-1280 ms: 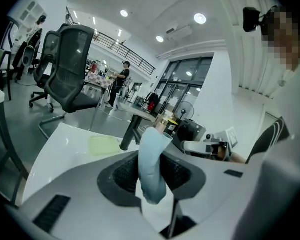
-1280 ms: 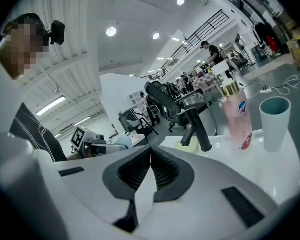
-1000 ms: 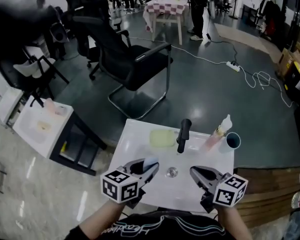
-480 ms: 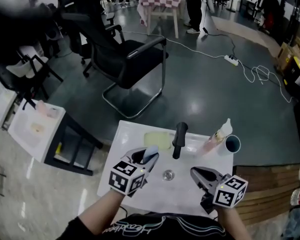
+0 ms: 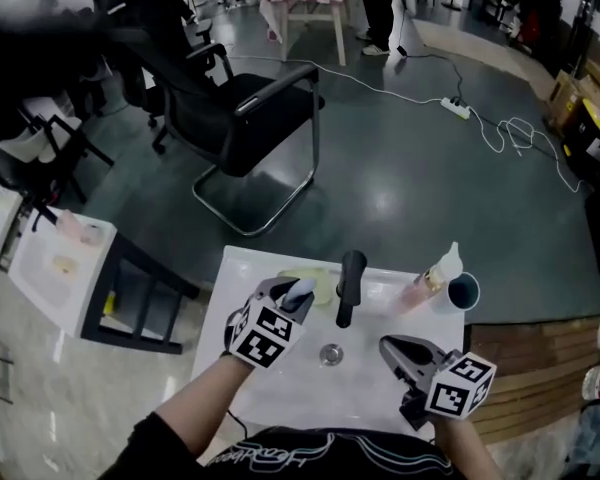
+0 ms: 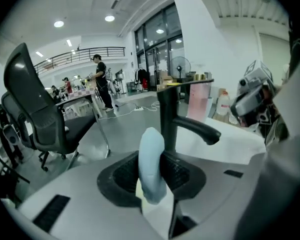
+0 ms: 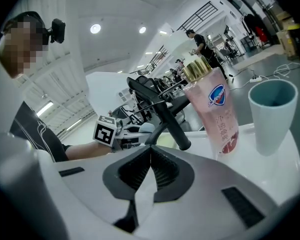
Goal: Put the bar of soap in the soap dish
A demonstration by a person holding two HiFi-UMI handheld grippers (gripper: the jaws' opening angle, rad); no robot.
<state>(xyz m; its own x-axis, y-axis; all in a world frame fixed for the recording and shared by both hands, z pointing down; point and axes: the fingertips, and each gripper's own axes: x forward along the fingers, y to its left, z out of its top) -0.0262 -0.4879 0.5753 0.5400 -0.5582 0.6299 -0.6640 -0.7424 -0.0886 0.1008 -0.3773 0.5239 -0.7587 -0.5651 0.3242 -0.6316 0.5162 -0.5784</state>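
- My left gripper [image 5: 296, 293] is clenched on the bar of soap [image 6: 151, 164]. Its fingers [image 6: 121, 176] press the two broad faces, and the pale blue bar stands on edge between them with its rounded end sticking out past the tips.
- Judgement: gripping it on edge leaves the protruding end free to meet the dish first, while the flat faces give the ribbed pads something to bite on – soap is slippery.
- In the head view the soap sits at the near left edge of the yellow-green soap dish [image 5: 325, 286], at the back of the white desk [image 5: 380, 388]. I cannot tell whether it hangs above the dish or touches it.
- The black faucet [image 5: 348, 286] stands just right of the dish, so coming in from the left side keeps the gripper body clear of it.
- My right gripper [image 5: 392, 348] rests low at the near right of the desk, fingers [image 7: 162, 171] pressed together with nothing between them. It is parked well apart from the dish – no part in this step, I judge.
- The pink bottle [image 5: 428, 283] and blue cup [image 5: 464, 290] stand at the far right corner, beyond the faucet and out of the way.
- Step in hand, as I judge it: lower the bar into the dish, then let go.
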